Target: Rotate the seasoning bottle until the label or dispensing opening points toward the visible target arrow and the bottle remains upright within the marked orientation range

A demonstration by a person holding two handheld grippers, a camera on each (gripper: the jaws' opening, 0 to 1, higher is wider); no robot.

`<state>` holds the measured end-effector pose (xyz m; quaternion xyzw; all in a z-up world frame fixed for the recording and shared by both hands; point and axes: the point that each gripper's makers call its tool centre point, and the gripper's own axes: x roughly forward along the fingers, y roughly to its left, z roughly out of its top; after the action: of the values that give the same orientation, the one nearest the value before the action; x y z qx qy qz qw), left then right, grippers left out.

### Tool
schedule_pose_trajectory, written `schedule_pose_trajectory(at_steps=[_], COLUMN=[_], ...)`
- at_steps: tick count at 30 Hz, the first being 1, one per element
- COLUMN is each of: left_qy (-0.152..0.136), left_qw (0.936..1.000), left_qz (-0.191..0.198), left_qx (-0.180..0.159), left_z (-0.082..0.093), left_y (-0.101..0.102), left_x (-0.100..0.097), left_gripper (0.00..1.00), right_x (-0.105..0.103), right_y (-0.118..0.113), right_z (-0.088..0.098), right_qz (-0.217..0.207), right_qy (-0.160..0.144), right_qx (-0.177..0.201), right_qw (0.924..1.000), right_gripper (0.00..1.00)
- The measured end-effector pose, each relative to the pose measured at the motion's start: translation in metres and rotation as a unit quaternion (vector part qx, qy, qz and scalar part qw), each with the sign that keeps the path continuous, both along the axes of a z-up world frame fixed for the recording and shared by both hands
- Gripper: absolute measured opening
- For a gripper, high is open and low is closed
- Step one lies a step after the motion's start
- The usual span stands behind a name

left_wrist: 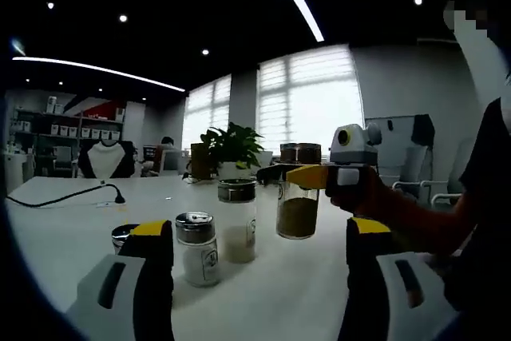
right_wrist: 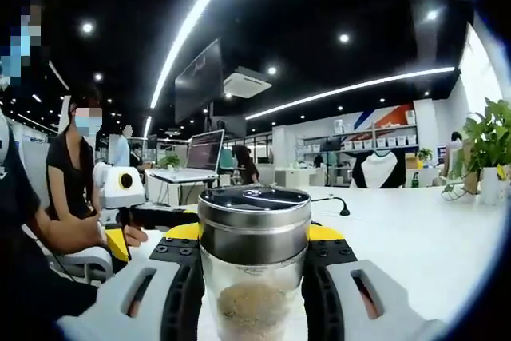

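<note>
Right tongs [right_wrist: 254,277]: closed around the seasoning bottle [right_wrist: 254,269] below its metal cap, held above the white bench [left_wrist: 72,233]. Left tongs [left_wrist: 259,277]: wide, empty, aimed at three jars [left_wrist: 198,249]. Bottle to be kept upright, turned slowly; no arrow is discernible.

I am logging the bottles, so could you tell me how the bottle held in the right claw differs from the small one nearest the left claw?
The held seasoning bottle is lifted off the table; the small shaker stands on the white table. The held one is taller, with brownish contents; the shaker holds white contents. The right claw grips the first; nothing grips the shaker. Both have clear bodies and metal caps.
</note>
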<state>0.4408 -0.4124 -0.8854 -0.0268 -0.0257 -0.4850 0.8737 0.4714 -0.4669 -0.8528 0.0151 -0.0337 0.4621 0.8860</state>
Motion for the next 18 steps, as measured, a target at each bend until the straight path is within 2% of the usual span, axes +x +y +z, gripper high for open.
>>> schedule_pose_trajectory(at_steps=[3,6,9,12,18], left_qy=[0.005,0.002,0.004,0.01,0.018], left_qw=[0.9999,0.9992,0.9988,0.9983,0.9975], left_qz=[-0.012,-0.032,-0.042,-0.053,-0.067], left_qx=[0.002,0.026,0.023,0.019,0.009], left_z=[-0.007,-0.017,-0.02,-0.021,-0.018], left_y=[-0.007,-0.017,-0.024,-0.027,-0.029], left_x=[-0.003,-0.012,-0.015,-0.019,-0.027], left_gripper=[0.86,0.71,0.62,0.58,0.57], right_x=[-0.006,-0.011,-0.015,-0.02,-0.032], right_y=[0.009,0.019,0.031,0.041,0.054], right_z=[0.0,-0.002,-0.007,-0.011,-0.016], right_qz=[0.013,0.025,0.039,0.05,0.069], right_qy=[0.002,0.0,0.001,0.003,0.001], right_qx=[0.004,-0.001,-0.009,-0.013,-0.017], right_qw=[0.9999,0.9997,0.9992,0.9987,0.9975], right_gripper=[0.45,0.45,0.45,0.45,0.45])
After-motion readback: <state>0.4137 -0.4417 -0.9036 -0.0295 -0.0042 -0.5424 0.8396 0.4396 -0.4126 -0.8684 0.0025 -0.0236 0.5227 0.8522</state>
